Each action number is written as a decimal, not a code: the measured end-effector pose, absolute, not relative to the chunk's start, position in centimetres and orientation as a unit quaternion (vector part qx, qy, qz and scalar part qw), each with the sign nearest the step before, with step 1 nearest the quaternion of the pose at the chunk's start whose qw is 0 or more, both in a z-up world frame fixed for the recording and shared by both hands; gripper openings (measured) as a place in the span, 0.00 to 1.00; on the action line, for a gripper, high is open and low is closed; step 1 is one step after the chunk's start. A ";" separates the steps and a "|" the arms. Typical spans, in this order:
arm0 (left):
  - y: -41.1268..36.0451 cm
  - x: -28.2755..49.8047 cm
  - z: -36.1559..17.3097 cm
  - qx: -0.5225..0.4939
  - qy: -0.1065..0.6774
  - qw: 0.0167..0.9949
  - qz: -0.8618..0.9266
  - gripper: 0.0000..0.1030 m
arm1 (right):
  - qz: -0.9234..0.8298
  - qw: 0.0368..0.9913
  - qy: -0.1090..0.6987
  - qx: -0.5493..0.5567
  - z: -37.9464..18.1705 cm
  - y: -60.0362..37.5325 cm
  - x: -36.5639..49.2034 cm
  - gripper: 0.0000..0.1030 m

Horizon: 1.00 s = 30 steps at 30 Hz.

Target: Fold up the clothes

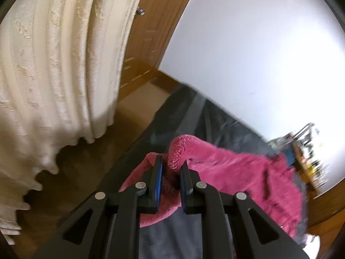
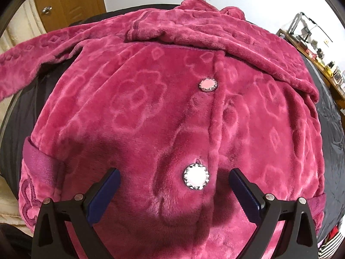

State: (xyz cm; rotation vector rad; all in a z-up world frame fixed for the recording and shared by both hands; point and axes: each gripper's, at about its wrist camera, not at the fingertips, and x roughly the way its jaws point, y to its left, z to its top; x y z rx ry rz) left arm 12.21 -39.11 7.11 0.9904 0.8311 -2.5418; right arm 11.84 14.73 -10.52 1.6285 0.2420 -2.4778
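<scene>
Left gripper [image 1: 171,168], jaws clamped on pink fleece robe [image 2: 151,108] edge, should carry it w/o slack over the lower button [image 2: 196,178]; right gripper [image 2: 174,183] jaws apart.

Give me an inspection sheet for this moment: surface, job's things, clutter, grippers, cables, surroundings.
Surface: dark sheet, mostly covered.
Job's things: pink fleece robe spread front up, two round buttons along the placket; one sleeve folded across the chest.
Clutter: small items on a wooden shelf, too blurred to name.
Grippers: left gripper shut on a fold of the robe, raised off the sheet; right gripper open above the lower button, holding nothing.
Cables: nothing seen.
Surroundings: cream curtain, wooden door, white wall.
</scene>
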 end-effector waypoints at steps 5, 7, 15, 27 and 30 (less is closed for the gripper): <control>-37.3 11.4 11.9 0.310 0.302 0.107 -0.895 0.15 | -0.834 0.082 0.067 0.541 -9.9 15.9 12.0 0.99; -35.6 10.9 13.5 0.306 0.297 0.090 -0.900 0.15 | -0.837 0.082 0.059 0.538 -9.6 16.5 12.1 0.99; -26.4 8.8 17.4 0.314 0.291 0.017 -0.903 0.15 | -0.848 0.100 0.035 0.520 -8.5 18.8 12.5 0.99; -8.4 4.3 19.5 0.352 0.275 -0.098 -0.889 0.15 | -0.863 0.107 -0.022 0.493 -5.7 27.4 13.3 0.99; -3.8 2.5 18.8 0.368 0.274 -0.126 -0.880 0.15 | -0.865 0.104 -0.032 0.490 -5.4 30.0 13.6 0.99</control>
